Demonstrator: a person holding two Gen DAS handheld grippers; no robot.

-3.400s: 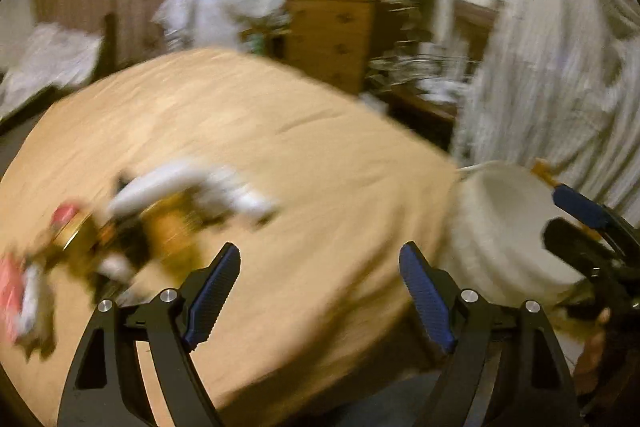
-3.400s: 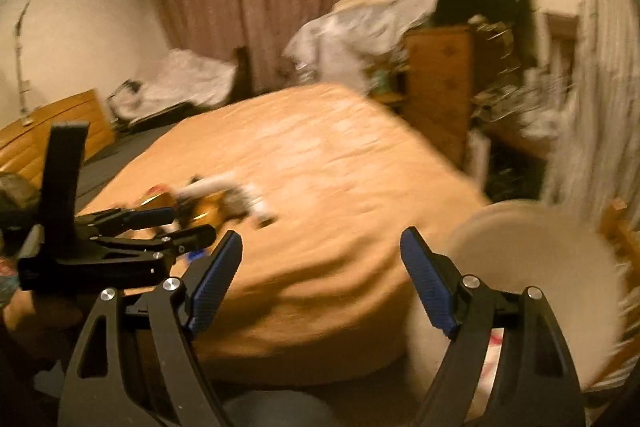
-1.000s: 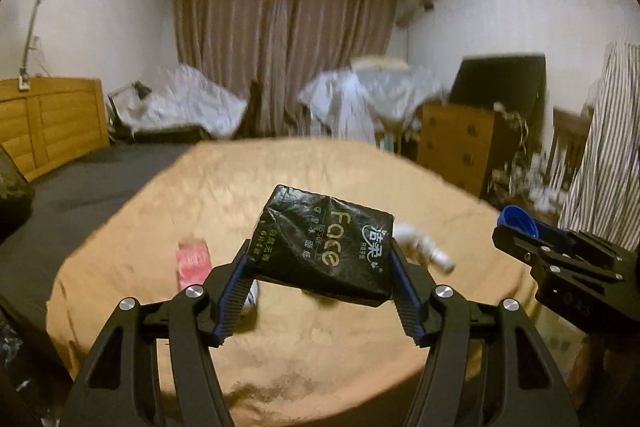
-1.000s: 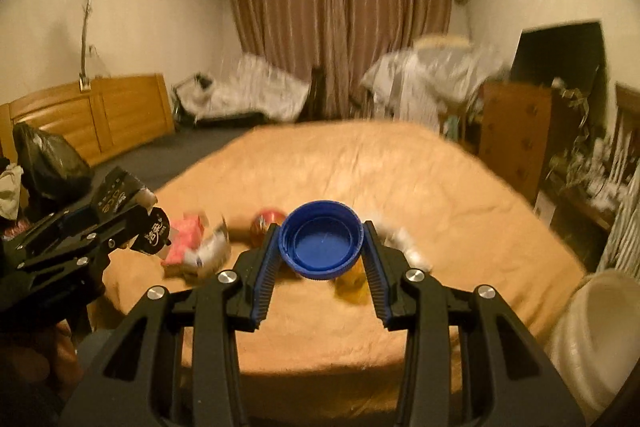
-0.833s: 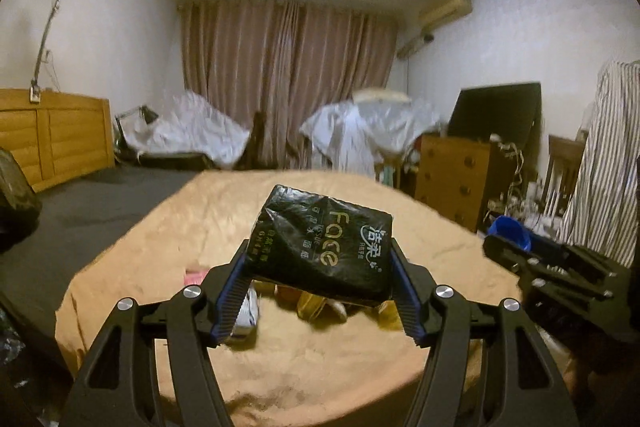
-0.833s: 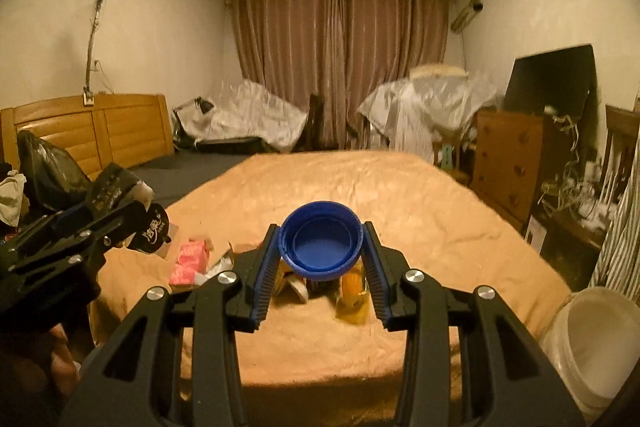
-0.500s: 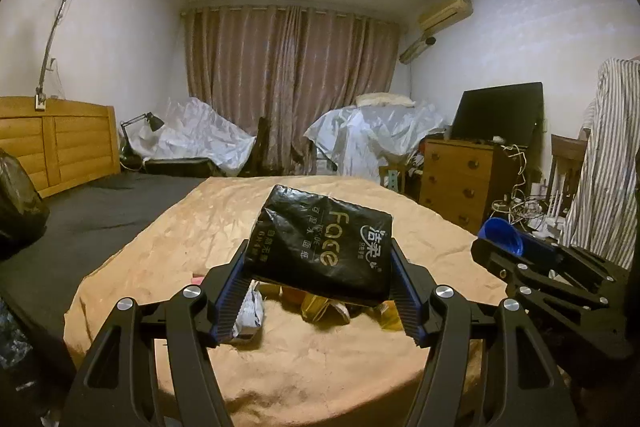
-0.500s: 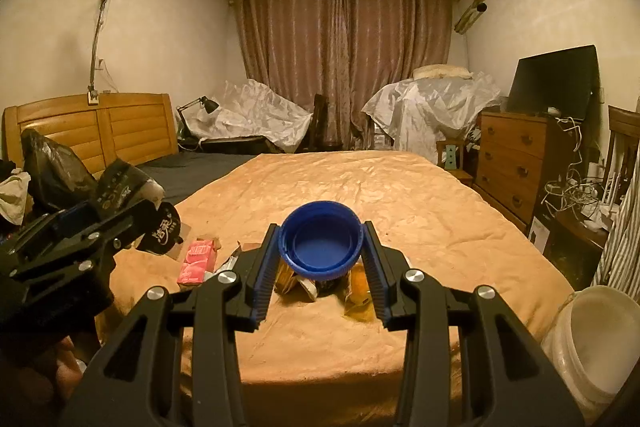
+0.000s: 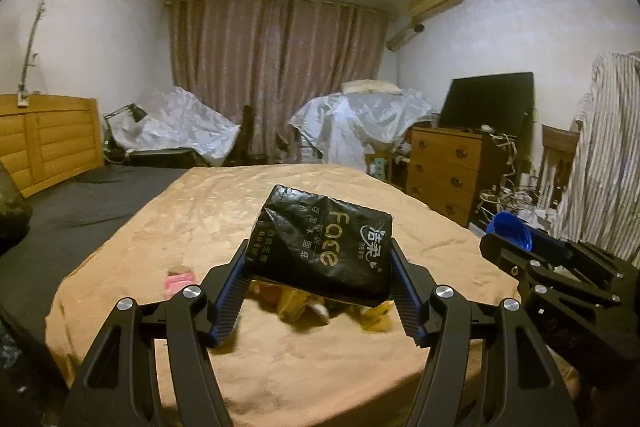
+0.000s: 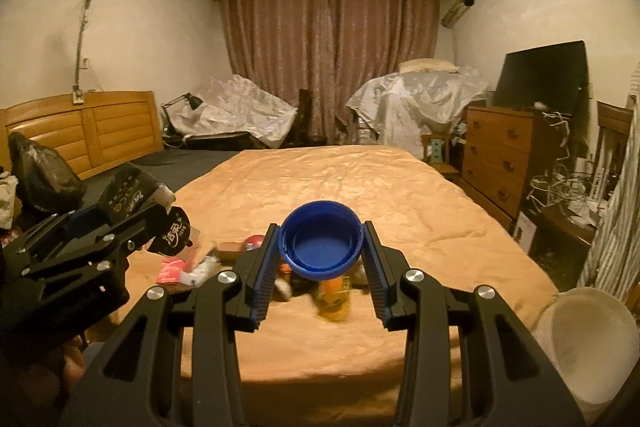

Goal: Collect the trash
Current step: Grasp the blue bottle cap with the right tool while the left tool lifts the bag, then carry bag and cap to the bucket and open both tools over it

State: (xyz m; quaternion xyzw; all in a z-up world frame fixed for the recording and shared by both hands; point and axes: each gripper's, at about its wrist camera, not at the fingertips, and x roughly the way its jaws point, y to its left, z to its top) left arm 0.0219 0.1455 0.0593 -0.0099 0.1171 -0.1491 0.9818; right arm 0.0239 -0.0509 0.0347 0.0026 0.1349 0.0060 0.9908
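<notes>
My left gripper (image 9: 320, 279) is shut on a black tissue pack (image 9: 324, 241) printed "Face", held up above the near end of the bed. My right gripper (image 10: 320, 259) is shut on a blue bottle cap (image 10: 322, 241), its hollow side facing the camera. The right gripper with the cap (image 9: 512, 231) shows at the right in the left wrist view, and the left gripper with the pack (image 10: 132, 195) shows at the left in the right wrist view. More trash lies on the orange bedspread (image 10: 328, 179): a pink packet (image 10: 170, 271), a yellow wrapper (image 10: 334, 297) and other small pieces, partly hidden behind the fingers.
A white bucket (image 10: 588, 343) stands on the floor off the bed's near right corner. A wooden dresser (image 10: 500, 157) with a dark screen lines the right wall, with tangled cables beside it. A wooden headboard (image 10: 84, 135) and a dark bag (image 10: 40, 171) are at the left. Covered furniture stands by the curtains.
Both grippers went from open near the bucket to shut on the pack and the cap. Over the last second both views lifted and steadied; the grips are unchanged.
</notes>
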